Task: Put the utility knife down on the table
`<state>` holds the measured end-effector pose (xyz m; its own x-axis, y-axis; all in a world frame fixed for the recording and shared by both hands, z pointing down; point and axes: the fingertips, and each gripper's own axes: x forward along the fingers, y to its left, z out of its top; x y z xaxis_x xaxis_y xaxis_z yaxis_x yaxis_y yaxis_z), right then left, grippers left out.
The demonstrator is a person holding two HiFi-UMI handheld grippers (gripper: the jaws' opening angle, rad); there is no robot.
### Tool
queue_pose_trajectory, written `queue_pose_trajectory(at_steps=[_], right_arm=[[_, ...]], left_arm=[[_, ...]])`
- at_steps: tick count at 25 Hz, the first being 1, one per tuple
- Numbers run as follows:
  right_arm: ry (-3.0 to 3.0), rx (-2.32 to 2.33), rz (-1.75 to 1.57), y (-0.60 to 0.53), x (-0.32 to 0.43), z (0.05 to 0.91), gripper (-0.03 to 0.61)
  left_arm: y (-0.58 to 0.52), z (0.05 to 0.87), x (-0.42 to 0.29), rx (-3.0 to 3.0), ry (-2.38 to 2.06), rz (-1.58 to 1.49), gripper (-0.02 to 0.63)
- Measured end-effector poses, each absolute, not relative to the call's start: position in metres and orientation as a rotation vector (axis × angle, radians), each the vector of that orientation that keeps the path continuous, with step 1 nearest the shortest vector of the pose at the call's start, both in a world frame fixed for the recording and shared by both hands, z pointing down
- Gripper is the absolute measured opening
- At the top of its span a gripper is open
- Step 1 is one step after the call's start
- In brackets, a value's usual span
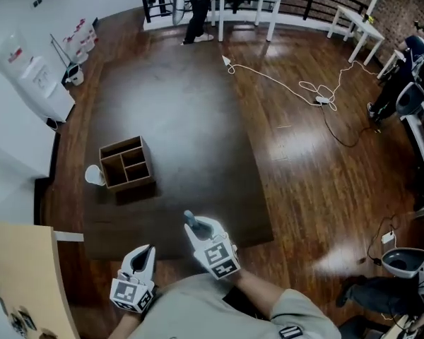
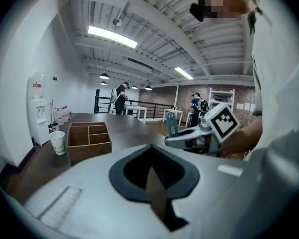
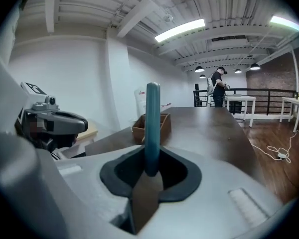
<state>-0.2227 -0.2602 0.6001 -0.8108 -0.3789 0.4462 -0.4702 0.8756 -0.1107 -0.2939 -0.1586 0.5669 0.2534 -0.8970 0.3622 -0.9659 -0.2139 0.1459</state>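
**Knife in the right gripper, bare table ahead of its jaws**

We see the right gripper [image 3: 150, 171] clamped on the lower end of a slim blue-grey utility knife [image 3: 152, 123]. The jaws press on it from both sides, and most of the handle juts out past the tips, ahead and upward. Its long axis therefore runs away from the tool, not flat to the surface. The left gripper [image 2: 152, 171] sits just beside the right one, on its left. Its jaws are together with nothing between them, so it has no part in the hold.

The dark brown wooden table [image 1: 177, 119] lies below and ahead of the right gripper's tips. The knife is held clear of it over the near edge; we see no contact between the two. Further ahead and to the left of the jaws stands an open wooden box with compartments [image 1: 127, 163], with a white paper cup [image 1: 94, 175] touching or just beside its far-left side. Both are well apart from the knife.

We judge the put-down as not yet done. The coming move turns on that upward-pointing axis. The right gripper, the only one holding, would need to bring the handle down to lie along the bare tabletop straight ahead of it. Only then should the jaws part. We judge the box far enough off to leave room.
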Motion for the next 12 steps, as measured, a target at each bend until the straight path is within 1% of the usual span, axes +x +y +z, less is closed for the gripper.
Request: queue_pose_trajectory(at_steps=[6, 12], right_arm=[[-2.485, 0.65, 0.284, -0.304, -0.211, 0.65, 0.071], [-2.332, 0.654, 0.211, -0.329, -0.205, 0.712, 0.071]], left_arm=[[-0.212, 0.602, -0.28, 2.24, -1.546, 0.359, 0.002], [-0.247, 0.638, -0.285, 2.234, -1.466, 0.468, 0.002]])
